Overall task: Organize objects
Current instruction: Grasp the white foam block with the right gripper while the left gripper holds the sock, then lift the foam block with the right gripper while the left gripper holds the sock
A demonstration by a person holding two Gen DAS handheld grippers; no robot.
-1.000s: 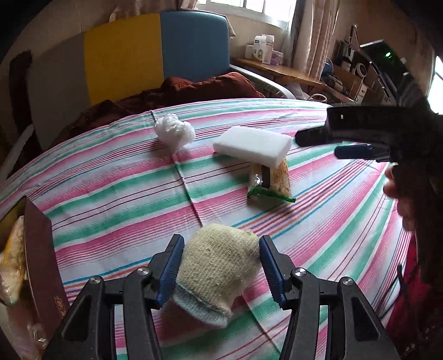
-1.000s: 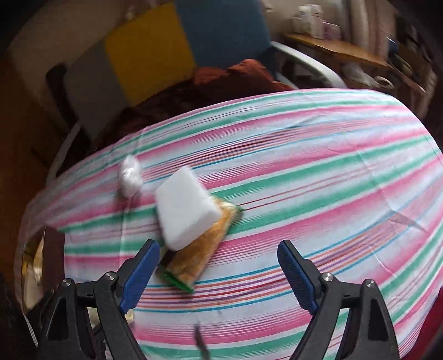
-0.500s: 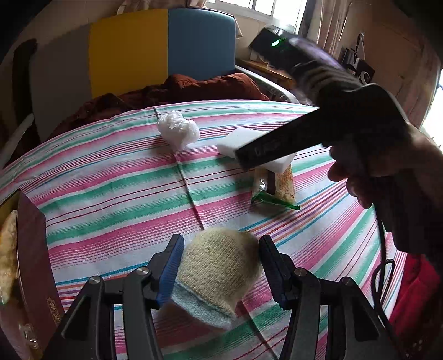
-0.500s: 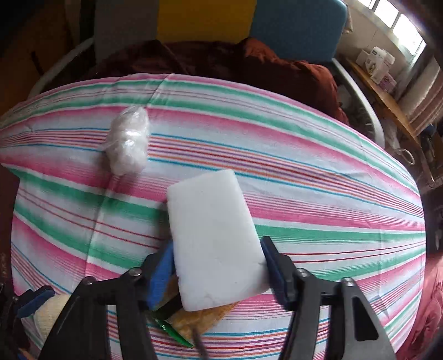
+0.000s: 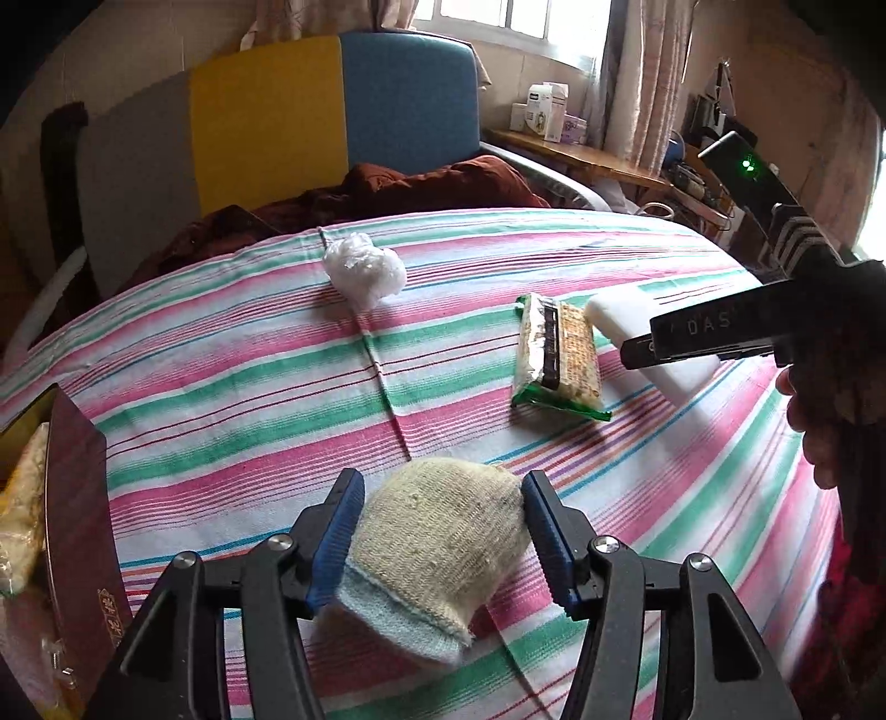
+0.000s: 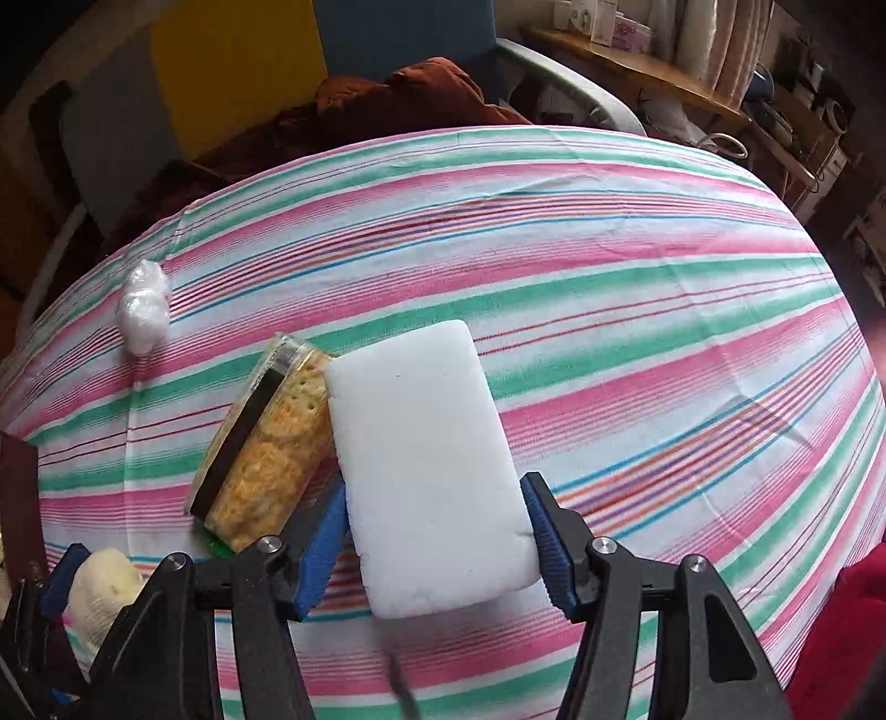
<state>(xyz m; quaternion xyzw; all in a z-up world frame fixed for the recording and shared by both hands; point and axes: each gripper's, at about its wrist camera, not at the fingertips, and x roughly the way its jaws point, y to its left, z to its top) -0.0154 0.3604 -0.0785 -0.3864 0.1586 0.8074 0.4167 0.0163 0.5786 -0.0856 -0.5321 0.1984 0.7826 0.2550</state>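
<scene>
left claw [image 5: 440,531] easing open around your knit sock [image 5: 437,548] | right claw [image 6: 434,540] clamps white sponge block [image 6: 426,476] | lift it straight, clear of cracker pack [image 6: 271,443]

Daylight enters through the window [image 5: 515,22] behind – interiors dim, corners vignetted black, fisheye bending edges, focus mostly sharp.

This looks like a bedroom in a home. A bed is covered with a striped sheet [image 5: 221,354] in pink, green and white. Behind it stands a headboard [image 5: 266,116] in grey, yellow and blue, with a dark red blanket [image 5: 432,183] bunched up against it. A window with curtains [image 5: 637,72] lets in light, and small boxes [image 5: 545,111] sit on a wooden shelf [image 5: 581,158].
</scene>
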